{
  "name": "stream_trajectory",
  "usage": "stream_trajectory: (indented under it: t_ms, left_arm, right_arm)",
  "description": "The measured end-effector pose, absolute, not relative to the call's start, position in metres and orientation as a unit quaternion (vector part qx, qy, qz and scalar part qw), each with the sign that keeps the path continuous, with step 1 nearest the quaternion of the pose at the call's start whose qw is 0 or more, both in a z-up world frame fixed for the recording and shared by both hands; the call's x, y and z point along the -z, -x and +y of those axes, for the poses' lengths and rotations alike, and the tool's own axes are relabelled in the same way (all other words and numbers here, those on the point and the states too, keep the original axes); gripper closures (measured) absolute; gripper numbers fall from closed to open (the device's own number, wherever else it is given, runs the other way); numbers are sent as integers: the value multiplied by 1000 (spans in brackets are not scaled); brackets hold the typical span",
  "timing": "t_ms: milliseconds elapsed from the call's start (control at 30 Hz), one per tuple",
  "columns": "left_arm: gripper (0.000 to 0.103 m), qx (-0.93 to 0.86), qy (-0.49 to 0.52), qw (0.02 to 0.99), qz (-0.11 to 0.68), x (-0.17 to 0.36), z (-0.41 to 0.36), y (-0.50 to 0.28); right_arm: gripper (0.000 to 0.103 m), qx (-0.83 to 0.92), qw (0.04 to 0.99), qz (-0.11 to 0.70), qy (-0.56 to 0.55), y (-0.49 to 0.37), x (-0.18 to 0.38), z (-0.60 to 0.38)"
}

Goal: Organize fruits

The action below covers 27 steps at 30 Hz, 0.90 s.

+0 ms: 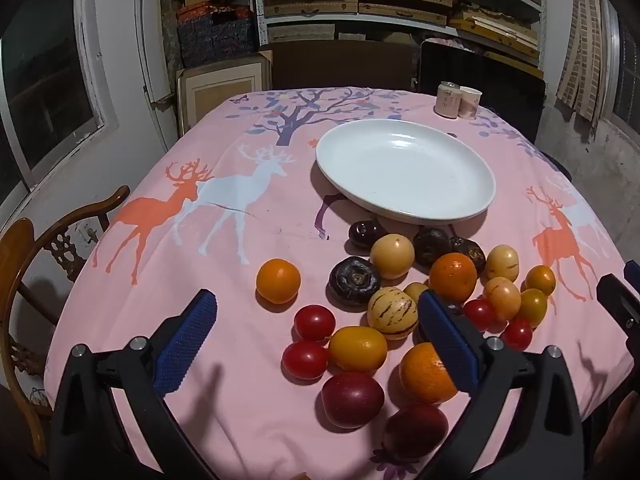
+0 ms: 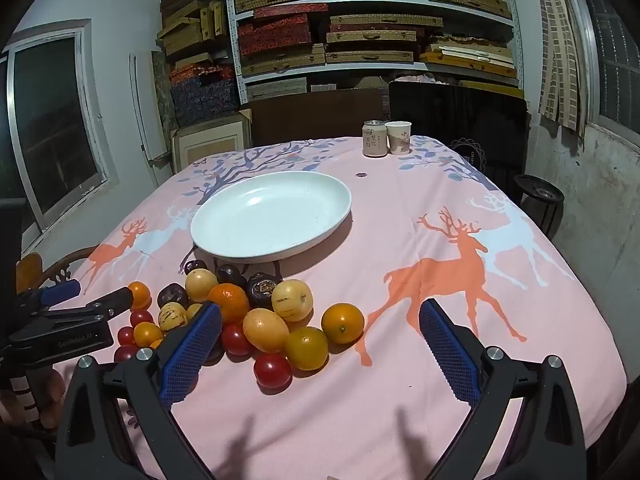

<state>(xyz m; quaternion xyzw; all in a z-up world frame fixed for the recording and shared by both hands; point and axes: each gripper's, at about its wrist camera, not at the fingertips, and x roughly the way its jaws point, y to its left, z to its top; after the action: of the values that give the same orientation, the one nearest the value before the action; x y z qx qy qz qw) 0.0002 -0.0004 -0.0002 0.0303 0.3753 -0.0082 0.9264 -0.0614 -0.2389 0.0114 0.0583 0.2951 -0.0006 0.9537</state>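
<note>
Fruits (image 1: 400, 304) are lying just before the plate (image 1: 404, 168); both the left gripper (image 1: 320, 340) and right gripper (image 2: 320, 340) are hanging wide open, holding nothing, fruit beneath them.

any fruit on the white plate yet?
No. In the left wrist view the white plate is bare, and the fruits all lie on the pink tablecloth in front of it.

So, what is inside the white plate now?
Nothing can be seen inside the white plate; its whole inner surface shows bare. All the fruits lie on the tablecloth in front of it. Under the plate cannot be seen.
</note>
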Motion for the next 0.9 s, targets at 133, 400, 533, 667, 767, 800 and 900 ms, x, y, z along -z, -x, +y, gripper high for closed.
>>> stream_trajectory:
  t_ms: [133, 400, 533, 667, 767, 800, 900]
  left_arm:
    - [5, 8, -30, 927, 374, -1, 0, 0]
    - [5, 7, -32, 927, 373, 1, 2, 2]
    - [5, 7, -36, 927, 374, 1, 0, -1]
    - [5, 9, -43, 927, 372, 0, -3, 2]
    - [5, 7, -43, 928, 371, 1, -2, 2]
    - [5, 6, -42, 927, 371, 1, -1, 2]
    - [5, 6, -42, 927, 372, 1, -1, 3]
  right_arm:
    - [4, -1, 953, 296, -59, 61, -11, -239]
    - [4, -1, 953, 296, -59, 61, -11, -238]
    - [4, -1, 953, 296, -59, 62, -11, -239]
    - [4, -1, 954, 295, -59, 62, -10, -239]
    - [4, 0, 954, 296, -59, 62, -9, -239]
    - [4, 1, 954, 295, -59, 62, -9, -239]
    - [4, 3, 953, 296, -61, 63, -13, -239]
